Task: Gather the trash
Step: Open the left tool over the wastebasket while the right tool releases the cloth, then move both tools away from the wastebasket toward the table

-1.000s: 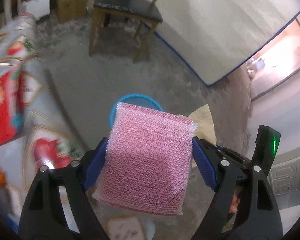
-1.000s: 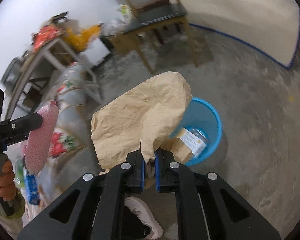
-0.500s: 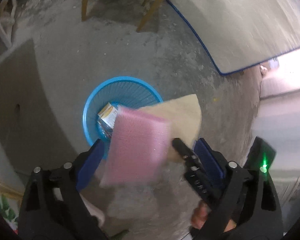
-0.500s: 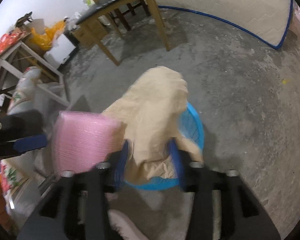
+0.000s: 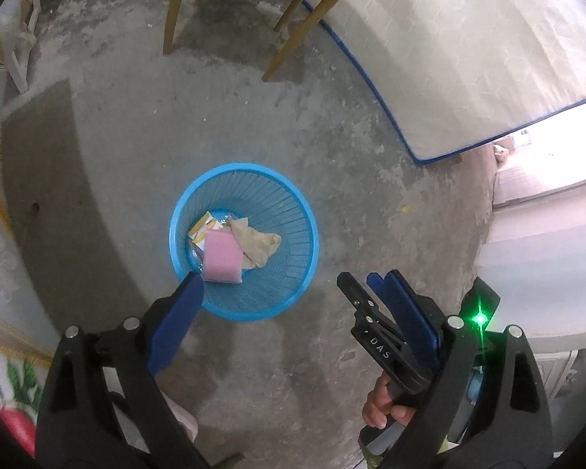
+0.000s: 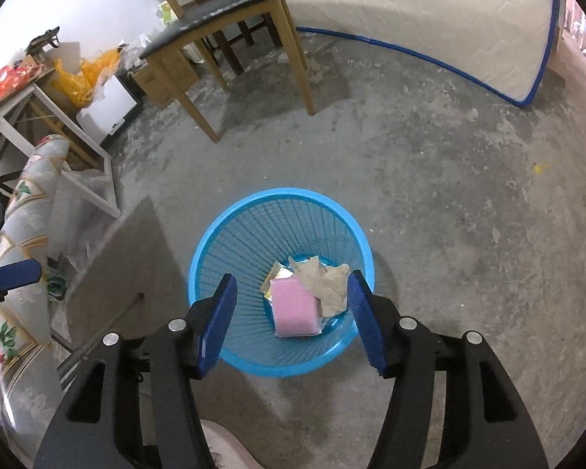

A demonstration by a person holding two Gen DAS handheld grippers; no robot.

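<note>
From the left wrist, the left gripper point(image 5: 289, 285) hung over the blue basket point(image 5: 308, 250) with its jaws spread wide and nothing between them; the pink sponge point(image 5: 220, 256) lay inside on the basket's floor, beside the crumpled brown paper point(image 5: 258, 244) and a small carton point(image 5: 203, 228), apparently because both hands had been brought above the rim so the trash would fall in. The right gripper point(image 5: 355, 279) showed at lower right, gripped by a hand point(image 5: 386, 406). From the right wrist, that gripper point(image 6: 293, 297) pointed down into the same basket point(image 6: 215, 242), its jaws having just been opening and now parted and empty, with the sponge point(image 6: 295, 306) and paper point(image 6: 324, 281) lying below, clear of the pads. A wooden chair point(image 6: 230, 8) and a mattress point(image 6: 410, 11) propped on edge stood well apart, leaving the concrete floor point(image 6: 449, 195) around the basket open.
</note>
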